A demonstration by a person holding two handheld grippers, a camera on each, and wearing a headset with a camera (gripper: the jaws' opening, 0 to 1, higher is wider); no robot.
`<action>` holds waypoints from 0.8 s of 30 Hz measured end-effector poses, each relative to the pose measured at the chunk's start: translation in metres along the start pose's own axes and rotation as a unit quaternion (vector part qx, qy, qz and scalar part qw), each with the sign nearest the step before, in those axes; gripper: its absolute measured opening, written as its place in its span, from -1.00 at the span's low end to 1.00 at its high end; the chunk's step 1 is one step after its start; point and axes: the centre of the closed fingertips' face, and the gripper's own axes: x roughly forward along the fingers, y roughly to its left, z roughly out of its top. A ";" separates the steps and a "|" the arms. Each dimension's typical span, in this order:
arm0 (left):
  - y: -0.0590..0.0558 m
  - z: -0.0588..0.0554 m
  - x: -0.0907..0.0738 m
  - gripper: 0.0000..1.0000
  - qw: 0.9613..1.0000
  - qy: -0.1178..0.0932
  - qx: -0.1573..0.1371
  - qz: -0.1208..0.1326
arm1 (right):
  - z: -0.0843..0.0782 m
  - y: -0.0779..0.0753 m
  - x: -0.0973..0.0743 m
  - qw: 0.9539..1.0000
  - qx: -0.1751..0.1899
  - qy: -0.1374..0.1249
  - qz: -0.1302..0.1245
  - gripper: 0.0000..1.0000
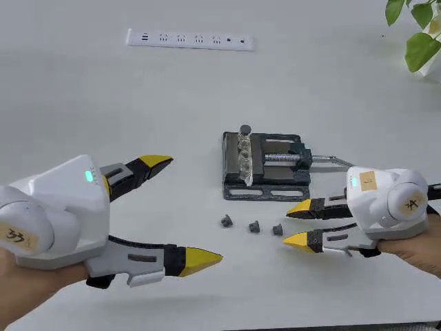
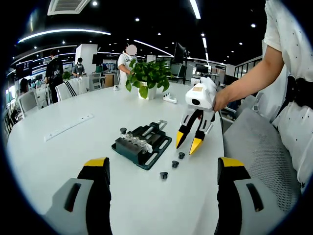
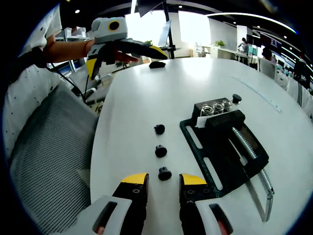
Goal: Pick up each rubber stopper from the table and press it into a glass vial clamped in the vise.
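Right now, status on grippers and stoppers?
Left gripper open, empty. Right gripper open, nearest stopper just ahead. Three stoppers loose on table, one already in a vial in the vise. Nothing between.

brightness: we see even, bright, diffuse light over the white worktop in the head view.
source: we find ceiling strip lights overhead and a window blown out to white.
shadows: we note only soft, short shadows beside the vise and the stoppers.
distortion: we see both gripper views bulge, with straight lines bending toward the edges.
focus: we find the near fingers slightly soft; the head view is sharp.
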 end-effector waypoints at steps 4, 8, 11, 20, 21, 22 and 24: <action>0.000 0.001 0.001 0.80 1.000 0.000 -0.001 0.000 | -0.002 0.000 0.004 1.000 -0.003 0.005 0.005 -0.63; 0.000 0.001 0.001 0.79 1.000 0.000 -0.001 0.000 | -0.003 0.000 0.006 1.000 -0.006 0.006 0.008 -0.68; 0.001 0.001 0.001 0.79 1.000 0.001 -0.001 0.001 | -0.003 -0.001 0.007 1.000 -0.011 0.006 0.010 -0.73; -0.001 0.001 0.003 0.77 1.000 0.002 -0.003 -0.001 | -0.003 -0.001 0.007 1.000 -0.015 0.008 0.010 -0.78; 0.000 0.000 0.003 0.77 1.000 0.001 -0.003 -0.001 | -0.003 -0.001 0.008 1.000 -0.015 0.007 0.010 -0.79; 0.000 0.001 0.003 0.77 1.000 0.001 -0.003 -0.001 | -0.003 -0.001 0.008 1.000 -0.016 0.007 0.010 -0.82; -0.001 0.001 0.003 0.77 1.000 0.001 -0.003 -0.001 | -0.002 -0.002 0.007 1.000 -0.016 0.008 0.009 -0.84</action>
